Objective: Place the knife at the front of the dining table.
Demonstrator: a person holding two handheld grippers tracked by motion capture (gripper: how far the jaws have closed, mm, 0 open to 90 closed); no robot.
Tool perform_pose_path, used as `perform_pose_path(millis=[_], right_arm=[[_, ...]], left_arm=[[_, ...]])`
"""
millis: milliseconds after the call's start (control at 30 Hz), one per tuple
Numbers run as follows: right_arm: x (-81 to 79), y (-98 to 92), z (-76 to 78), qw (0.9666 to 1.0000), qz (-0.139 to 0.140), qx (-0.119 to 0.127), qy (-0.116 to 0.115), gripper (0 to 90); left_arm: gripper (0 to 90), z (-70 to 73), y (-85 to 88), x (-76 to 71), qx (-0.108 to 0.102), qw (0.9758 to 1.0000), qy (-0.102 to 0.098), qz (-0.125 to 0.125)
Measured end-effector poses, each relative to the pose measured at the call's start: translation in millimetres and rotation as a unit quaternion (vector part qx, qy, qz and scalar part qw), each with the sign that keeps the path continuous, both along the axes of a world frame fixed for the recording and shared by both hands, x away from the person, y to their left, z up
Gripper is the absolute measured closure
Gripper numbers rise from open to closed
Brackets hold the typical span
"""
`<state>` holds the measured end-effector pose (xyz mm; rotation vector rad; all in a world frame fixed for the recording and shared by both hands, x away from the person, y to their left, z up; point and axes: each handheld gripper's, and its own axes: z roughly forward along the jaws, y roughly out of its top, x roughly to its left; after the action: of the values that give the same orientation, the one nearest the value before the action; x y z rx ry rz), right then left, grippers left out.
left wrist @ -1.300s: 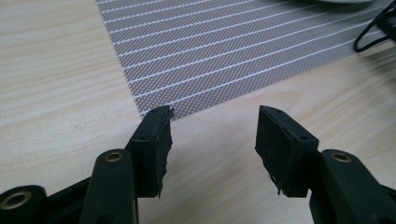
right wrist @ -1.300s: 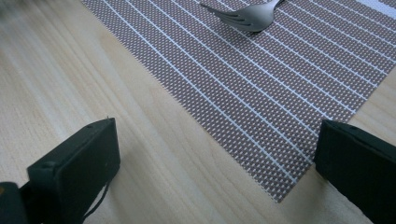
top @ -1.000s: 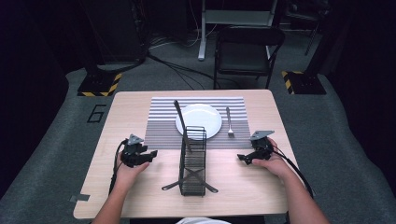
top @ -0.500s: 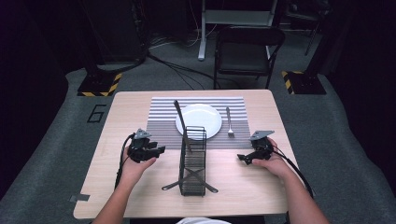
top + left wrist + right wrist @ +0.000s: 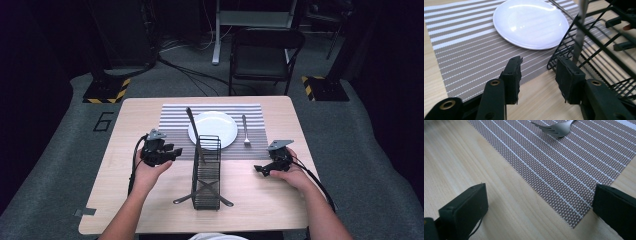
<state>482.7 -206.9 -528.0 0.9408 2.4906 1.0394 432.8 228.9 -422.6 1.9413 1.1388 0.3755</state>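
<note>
While the left gripper (image 5: 167, 154) hangs at frame centre-left, jaws apart and closing with nothing between them (right gripper (image 5: 263, 169) spread wide), it should line up squarely on the knife (image 5: 579, 37) standing in the rack (image 5: 206, 172) before pinching.

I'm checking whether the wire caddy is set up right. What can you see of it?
The black wire caddy is a narrow open basket of thin metal bars with crossed feet. It stands upright on the wooden table, its far end on the striped placemat, close to the white plate. A knife stands in its far end, leaning out. Neither gripper touches it.
</note>
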Motion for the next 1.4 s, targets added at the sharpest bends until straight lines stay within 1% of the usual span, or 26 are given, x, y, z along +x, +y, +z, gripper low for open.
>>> perform_pose_path(millis=[33, 133, 200, 300, 333, 533, 600, 667, 767, 933, 967, 1067, 1100, 1133, 1167, 1400], right_arm=[[-0.3, 0.6, 0.0, 1.0, -0.003, 0.003, 0.001, 0.0], [-0.2, 0.4, -0.1, 1.0, -0.003, 0.002, 0.001, 0.0], [-0.2, 0.5, 0.0, 1.0, -0.003, 0.003, 0.001, 0.0], [0.0, -0.1, 0.0, 1.0, 0.001, 0.0, 0.0, 0.0], [-0.3, 0.6, -0.1, 1.0, -0.003, 0.003, 0.001, 0.0], [-0.2, 0.5, 0.0, 1.0, -0.003, 0.003, 0.001, 0.0], [-0.3, 0.5, 0.0, 1.0, -0.003, 0.003, 0.001, 0.0], [-0.2, 0.5, 0.0, 1.0, -0.003, 0.003, 0.001, 0.0], [-0.2, 0.5, 0.0, 1.0, -0.003, 0.002, 0.001, 0.0], [-0.2, 0.5, 0.0, 1.0, -0.003, 0.002, 0.001, 0.0], [-0.2, 0.4, 0.2, 1.0, -0.002, 0.001, 0.002, 0.0], [-0.2, 0.4, 0.0, 1.0, -0.003, 0.002, 0.001, 0.0], [-0.2, 0.4, 0.0, 1.0, -0.003, 0.002, 0.001, 0.0], [-0.2, 0.5, 0.0, 1.0, -0.003, 0.002, 0.001, 0.0], [-0.2, 0.4, 0.0, 1.0, -0.003, 0.002, 0.001, 0.0], [-0.2, 0.4, 0.0, 1.0, -0.003, 0.002, 0.001, 0.0]], left_arm=[[55.5, 2.4, -1.6, 0.4, -0.001, 1.0, -0.005, 0.001], [55.5, 10.0, -4.8, 2.4, 0.002, 1.0, -0.006, -0.007], [55.5, 13.5, -7.6, 3.7, -0.002, 0.9999, -0.011, -0.008], [55.4, 20.0, -11.6, 5.8, 0.0, 0.9998, -0.015, -0.013], [55.2, 21.0, -12.9, 6.3, -0.002, 0.9998, -0.015, -0.013], [55.3, 27.0, -23.4, 10.9, -0.005, 0.9996, -0.018, -0.023], [55.3, 28.6, -26.5, 12.0, -0.01, 0.9994, -0.02, -0.026], [55.2, 31.8, -29.4, 13.8, -0.007, 0.9992, -0.021, -0.033], [55.1, 34.1, -33.6, 15.9, -0.012, 0.999, -0.023, -0.035], [55.1, 35.5, -40.8, 21.4, -0.014, 0.9988, -0.026, -0.038], [55.1, 35.6, -41.9, 22.4, -0.012, 0.9988, -0.024, -0.04], [55.1, 33.4, -46.3, 25.9, -0.017, 0.9988, -0.023, -0.04], [55.2, 33.1, -46.7, 27.1, -0.013, 0.9988, -0.022, -0.042], [55.3, 32.3, -47.5, 28.0, -0.016, 0.9988, -0.022, -0.04], [55.3, 32.0, -47.8, 29.4, -0.013, 0.9988, -0.02, -0.042], [56.1, 30.7, -53.0, 33.1, -0.014, 0.9983, -0.021, -0.052]])
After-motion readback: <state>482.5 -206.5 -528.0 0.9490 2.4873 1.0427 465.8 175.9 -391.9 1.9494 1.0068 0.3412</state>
